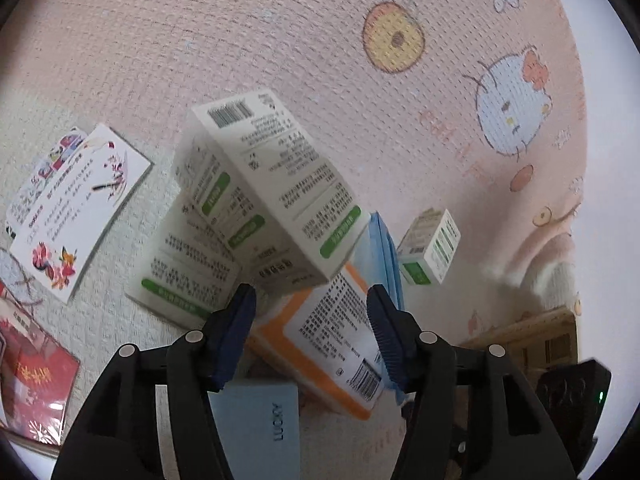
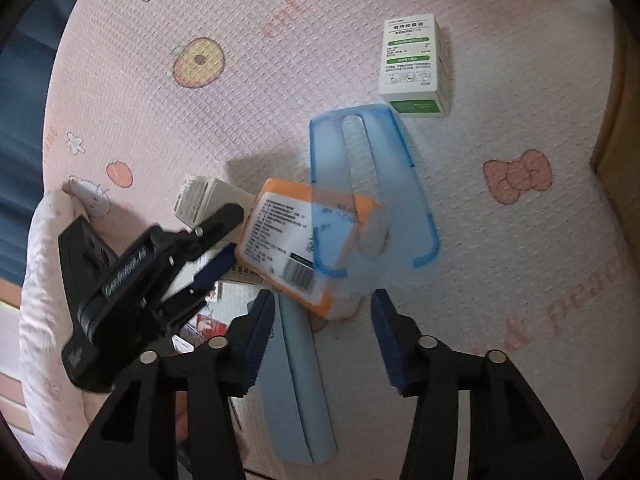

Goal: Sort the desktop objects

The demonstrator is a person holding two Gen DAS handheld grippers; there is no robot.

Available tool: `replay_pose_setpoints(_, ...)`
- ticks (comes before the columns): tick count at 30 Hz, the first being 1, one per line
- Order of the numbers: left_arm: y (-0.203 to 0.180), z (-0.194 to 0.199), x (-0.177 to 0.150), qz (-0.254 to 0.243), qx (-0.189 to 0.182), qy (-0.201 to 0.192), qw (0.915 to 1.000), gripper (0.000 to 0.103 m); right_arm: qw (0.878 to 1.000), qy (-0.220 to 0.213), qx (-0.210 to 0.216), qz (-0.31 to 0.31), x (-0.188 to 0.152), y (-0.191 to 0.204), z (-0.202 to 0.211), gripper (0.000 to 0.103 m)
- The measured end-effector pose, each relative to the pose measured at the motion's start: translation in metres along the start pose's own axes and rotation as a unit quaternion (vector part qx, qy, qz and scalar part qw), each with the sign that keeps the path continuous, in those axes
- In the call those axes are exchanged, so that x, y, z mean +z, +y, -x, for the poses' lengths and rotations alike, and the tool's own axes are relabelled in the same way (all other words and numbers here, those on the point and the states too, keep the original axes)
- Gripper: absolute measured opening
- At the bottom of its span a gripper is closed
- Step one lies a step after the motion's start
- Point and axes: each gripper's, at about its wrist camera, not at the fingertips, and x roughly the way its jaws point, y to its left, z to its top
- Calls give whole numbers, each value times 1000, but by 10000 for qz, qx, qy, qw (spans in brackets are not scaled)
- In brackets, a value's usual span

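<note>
A pink cartoon-printed mat (image 2: 500,240) is covering the desk, and all the things to be sorted are lying on it. The largest thing is a blue see-through plastic piece (image 2: 372,184) with a long slot; it is lying partly over an orange-edged pack (image 2: 280,248), probably because the things are piled together and not yet separated. In the left view a tall white box with green labels (image 1: 276,184) is leaning tilted on this heap, so I judge it is resting loosely and not set in a final place. A flat white box with green stripe (image 1: 188,264) is lying under it. A pale blue box (image 1: 260,428) is lying close below the left claw (image 1: 312,312). Flowered cards (image 1: 76,208) are lying apart on the left, and a small white and green box (image 2: 414,68) is standing upright, well apart from the pile. The left claw is spread, hovering over the heap and gripping nothing. The right claw (image 2: 324,320) is also spread and empty, just above the orange pack, probably preparing for the next pick.
</note>
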Motion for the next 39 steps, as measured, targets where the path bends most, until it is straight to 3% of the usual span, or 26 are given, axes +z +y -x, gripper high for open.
replay_pose_setpoints(2,0,-1,-7,-49,80,78,9999,50,10000,-30,41,-13,0,0,-1,48)
replay_pose_setpoints(5,-4,-9,-18,-184,49,478,9987,50,9998,-168,32,-28,-1,-5,1,48)
replay_pose_setpoints(11,-43,-24,-44,-963,34,777,9923,50,9996,-272,71,-7,-1,-20,10,48)
replay_pose_setpoints(14,-60,-35,-52,-1267,197,1025,9864,50,9991,-380,-166,57,5,-26,15,48)
replay_pose_setpoints(21,-50,-35,-47,-695,144,967,9928,50,9984,-416,-372,92,16,-45,21,48)
replay_pose_setpoints(27,-41,-31,-40,-250,6,794,9965,50,9990,-376,98,-236,29,-57,5,49)
replay_pose_setpoints(34,-50,-24,-53,-649,214,780,9946,46,9970,-621,314,-342,6,-61,15,41)
replay_pose_setpoints(39,-56,-14,-73,-691,78,1057,9920,46,9977,-399,100,-546,-14,-67,36,41)
